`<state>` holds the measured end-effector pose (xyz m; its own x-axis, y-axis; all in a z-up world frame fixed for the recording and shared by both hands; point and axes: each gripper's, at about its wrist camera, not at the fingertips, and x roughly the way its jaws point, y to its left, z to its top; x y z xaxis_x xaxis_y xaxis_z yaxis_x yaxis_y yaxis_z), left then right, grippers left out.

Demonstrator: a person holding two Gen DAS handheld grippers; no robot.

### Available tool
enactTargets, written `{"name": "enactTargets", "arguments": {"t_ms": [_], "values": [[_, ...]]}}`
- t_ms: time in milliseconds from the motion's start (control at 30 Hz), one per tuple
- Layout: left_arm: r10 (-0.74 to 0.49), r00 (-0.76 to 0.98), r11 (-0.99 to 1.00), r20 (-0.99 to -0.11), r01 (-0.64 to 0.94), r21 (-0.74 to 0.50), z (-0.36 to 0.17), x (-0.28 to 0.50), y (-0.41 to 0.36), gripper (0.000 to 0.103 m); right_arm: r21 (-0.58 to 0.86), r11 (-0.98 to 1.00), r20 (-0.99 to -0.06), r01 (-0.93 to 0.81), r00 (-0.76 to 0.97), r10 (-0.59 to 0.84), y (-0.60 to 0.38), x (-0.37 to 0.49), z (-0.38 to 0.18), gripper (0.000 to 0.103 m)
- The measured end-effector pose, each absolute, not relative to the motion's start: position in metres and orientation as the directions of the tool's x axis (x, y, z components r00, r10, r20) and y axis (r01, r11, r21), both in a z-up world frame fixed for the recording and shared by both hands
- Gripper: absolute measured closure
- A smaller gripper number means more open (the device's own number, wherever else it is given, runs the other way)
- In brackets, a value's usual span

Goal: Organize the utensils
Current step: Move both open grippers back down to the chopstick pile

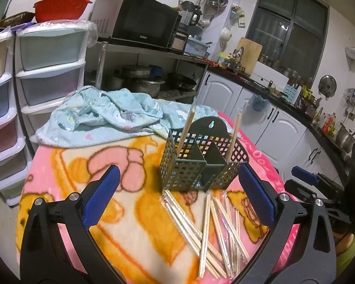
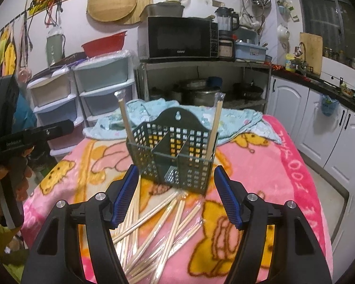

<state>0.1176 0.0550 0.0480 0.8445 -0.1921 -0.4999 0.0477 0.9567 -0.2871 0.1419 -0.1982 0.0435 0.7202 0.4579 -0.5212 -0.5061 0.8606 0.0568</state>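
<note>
Blanket (image 2: pixel 260 165) covers the kitchen table; both hand-held grippers (image 1: pixel 177 196) (image 2: pixel 176 189) gape empty.

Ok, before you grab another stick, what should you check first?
1. Left gripper open and holding nothing: ok.
2. Right gripper open and holding nothing: ok.
3. Green basket standing upright on the pink blanket: ok.
4. Room left in the basket: ok. One stick stands in the left section and one stick in the right; the middle section looks empty.
5. Loose chopsticks within easy reach, lying in front of the basket: ok.
6. One stick easy to pick alone: not ok. They cross over each other, and some sit in clear wrappers.
</note>
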Motion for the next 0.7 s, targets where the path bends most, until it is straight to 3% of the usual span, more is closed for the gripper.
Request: {"name": "enactTargets", "arguments": {"t_ms": [233, 500, 700], "values": [[-0.192, 0.823, 0.957, -0.535, 0.036, -0.287, 0.032, 0.118, 0.057, 0.011, 0.057, 0.845, -0.563, -0.532, 0.682, 0.467, -0.190, 0.138, 0.028, 0.041], [-0.191, 0.791, 0.955, -0.581, 0.012, -0.298, 0.010, 0.124, 0.063, 0.011, 0.063, 0.835, -0.620, -0.547, 0.634, 0.462, -0.181, 0.143, 0.008, 0.050], [-0.198, 0.753, 0.952, -0.627, -0.006, -0.307, -0.011, 0.133, 0.066, 0.032, 0.066, 0.834, -0.663, -0.547, 0.600, 0.447, -0.178, 0.151, -0.011, 0.058]]}}
